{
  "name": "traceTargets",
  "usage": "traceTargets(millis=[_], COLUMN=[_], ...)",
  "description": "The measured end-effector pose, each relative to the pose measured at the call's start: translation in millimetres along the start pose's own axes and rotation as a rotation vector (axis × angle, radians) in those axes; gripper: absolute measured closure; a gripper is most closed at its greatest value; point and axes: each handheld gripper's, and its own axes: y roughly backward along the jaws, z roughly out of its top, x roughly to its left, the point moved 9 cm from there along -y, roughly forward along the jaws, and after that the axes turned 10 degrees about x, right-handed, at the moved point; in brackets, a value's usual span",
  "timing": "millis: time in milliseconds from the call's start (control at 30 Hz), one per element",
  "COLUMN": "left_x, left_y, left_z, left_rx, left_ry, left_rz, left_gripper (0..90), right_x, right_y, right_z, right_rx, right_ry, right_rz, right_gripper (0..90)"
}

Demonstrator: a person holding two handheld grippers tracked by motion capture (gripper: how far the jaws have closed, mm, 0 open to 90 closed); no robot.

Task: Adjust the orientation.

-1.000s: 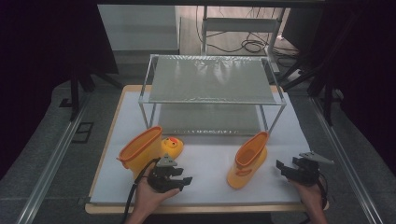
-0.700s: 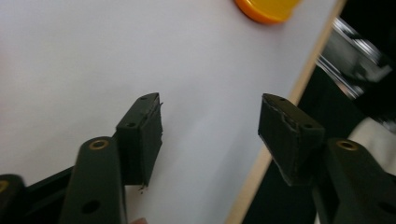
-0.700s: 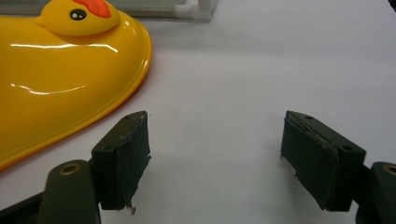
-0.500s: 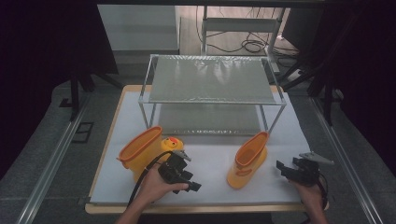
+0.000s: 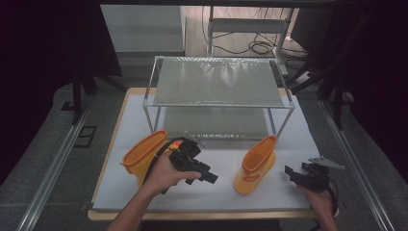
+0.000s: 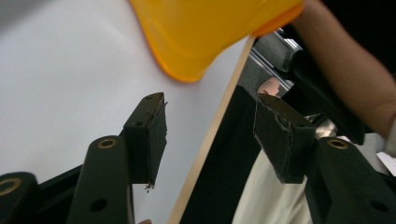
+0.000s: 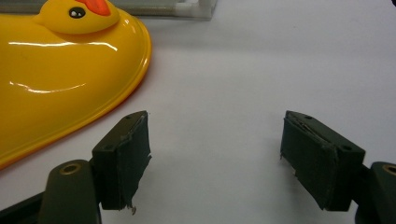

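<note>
High view shows the counter [image 5: 72, 159], its top covered by a white mat [image 5: 216, 185], as the biggest thing in the scene. At the far half of the mat stands a wire rack [image 5: 219, 82] with two mesh shelves on thin metal legs, and the legs on the near side stand just behind both boots. Beyond the counter lie a low shelf unit and loose cables on the floor, well apart from the work.

On the mat's left lies the left boot [image 5: 142, 155], a yellow rubber boot tipped on its side with its mouth turned up and to the left. The right boot [image 5: 256, 163] stands upright near the middle right, its opening facing up. The two boots are well apart, with bare mat between them.

The left tool [image 5: 204, 174] is in the person's left hand [image 5: 161, 174], raised above the mat just to the right of the left boot and in front of its toe, so the hand and tool cover part of that boot. Its jaws have just been closing a little, yet stand wide with nothing between them; in the left gripper view they [image 6: 210, 135] frame the counter's near edge, with the right boot's sole above.

The right tool [image 5: 291, 172] rests low at the mat's right edge, near the right boot but not touching; in the right gripper view its jaws [image 7: 215, 156] gape wide over bare mat, the duck-faced boot toe [image 7: 60, 70] just left of them.
</note>
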Motion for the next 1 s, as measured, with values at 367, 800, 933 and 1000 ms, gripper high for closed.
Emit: traceTargets(millis=[367, 800, 933, 1000], left_x=[-16.7, -22.5, -27.1, -28.7], left_y=[21.6, 27.6, 24.0, 20.0], left_z=[42.5, 76.1, 87.7, 93.4], left_rx=[-0.008, 0.003, 0.017, 0.03], left_ry=[-0.028, -0.031, -0.035, -0.04], left_rz=[-0.025, -0.078, -0.087, -0.083], left_gripper=[45.6, 46.1, 46.1, 46.0], right_x=[0.0, -0.5, -0.7, -0.3], right_y=[-0.1, -0.6, -0.4, -0.4], right_z=[-0.1, -0.2, -0.1, 0.1], right_rx=[0.002, 0.005, 0.003, -0.001], right_ry=[-0.002, -0.007, -0.008, -0.012], right_rz=[0.003, 0.003, 0.005, 0.007], right_gripper=[23.5, 23.5, 23.5, 23.5])
